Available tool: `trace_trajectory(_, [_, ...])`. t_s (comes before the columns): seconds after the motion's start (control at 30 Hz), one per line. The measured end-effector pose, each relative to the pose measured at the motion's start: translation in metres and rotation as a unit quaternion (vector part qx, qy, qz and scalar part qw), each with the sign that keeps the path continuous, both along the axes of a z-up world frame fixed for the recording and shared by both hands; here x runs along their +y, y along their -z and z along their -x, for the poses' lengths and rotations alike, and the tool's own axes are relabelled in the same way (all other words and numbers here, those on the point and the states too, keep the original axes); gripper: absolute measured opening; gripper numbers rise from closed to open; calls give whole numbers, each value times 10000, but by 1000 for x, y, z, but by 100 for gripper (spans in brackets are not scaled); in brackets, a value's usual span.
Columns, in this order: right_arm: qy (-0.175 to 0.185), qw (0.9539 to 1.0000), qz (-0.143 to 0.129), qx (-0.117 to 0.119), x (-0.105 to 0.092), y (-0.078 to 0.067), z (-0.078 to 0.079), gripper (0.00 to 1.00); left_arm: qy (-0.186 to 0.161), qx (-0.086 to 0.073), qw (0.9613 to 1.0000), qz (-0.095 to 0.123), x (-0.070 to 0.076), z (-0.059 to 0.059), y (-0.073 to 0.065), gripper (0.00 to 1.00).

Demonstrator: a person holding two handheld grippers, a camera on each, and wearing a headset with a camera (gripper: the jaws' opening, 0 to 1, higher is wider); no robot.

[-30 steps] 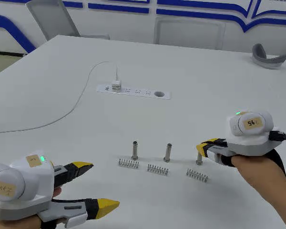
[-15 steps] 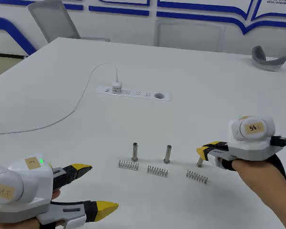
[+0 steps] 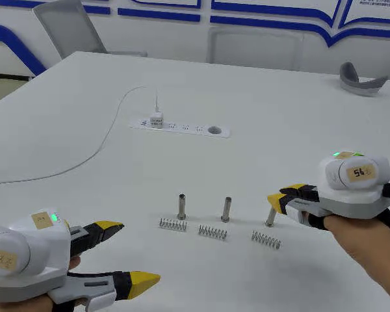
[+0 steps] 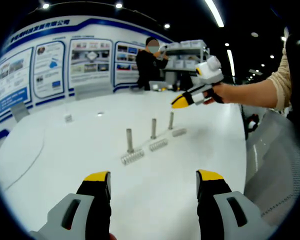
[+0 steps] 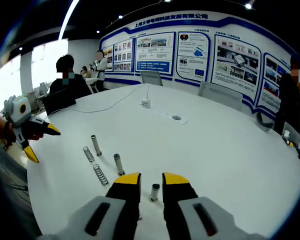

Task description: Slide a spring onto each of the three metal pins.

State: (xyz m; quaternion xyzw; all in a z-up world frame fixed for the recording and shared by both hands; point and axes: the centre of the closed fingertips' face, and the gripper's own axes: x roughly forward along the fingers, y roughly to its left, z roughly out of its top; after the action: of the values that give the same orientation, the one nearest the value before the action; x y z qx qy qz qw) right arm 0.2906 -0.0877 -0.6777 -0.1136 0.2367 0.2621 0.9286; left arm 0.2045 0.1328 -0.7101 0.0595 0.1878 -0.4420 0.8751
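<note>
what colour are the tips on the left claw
Yellow, on black fingers. The left claw shows it best in the left gripper view, with both tips close to the camera.

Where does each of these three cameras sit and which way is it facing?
Head view: worn on the head, facing down at the table; left claw, right claw, a hand show.
Left gripper view: on the left claw, facing the pins; own open jaws below.
Right gripper view: on the right claw, facing the nearest pin; own jaws below.
Shared: gripper views both show pins, springs, the opposite claw.
</note>
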Motion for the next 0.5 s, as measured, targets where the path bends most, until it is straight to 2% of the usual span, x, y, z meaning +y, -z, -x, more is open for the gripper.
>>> trace_trajectory(0.13, [-584,9979,242,145,12,8,17,17,-2,2,10000,-20,1,-1,0,71])
trace_trajectory(0.17, [-672,9971,256,247,14,13,20,16,0,3,10000,-20,0,-1,0,70])
trace_trajectory(0.23, [-954,9932,287,604,21,27,27,16,6,0,10000,-28,0,-1,0,71])
trace_trajectory(0.27, [-1026,9915,353,715,22,33,29,16,8,0,10000,-27,0,-1,0,71])
trace_trajectory(0.33, [-1215,9859,712,909,22,47,30,16,23,-3,10000,-24,-1,-1,-1,71])
trace_trajectory(0.37, [-1323,9832,791,981,25,52,30,16,32,-8,10000,-28,-2,-1,-1,70])
trace_trajectory(0.43, [-1341,9820,817,1048,27,56,27,16,49,-11,10000,-23,-3,0,-2,71])
trace_trajectory(0.5, [-1456,9783,883,1181,30,62,26,16,51,-6,10000,-34,-2,0,-1,71])
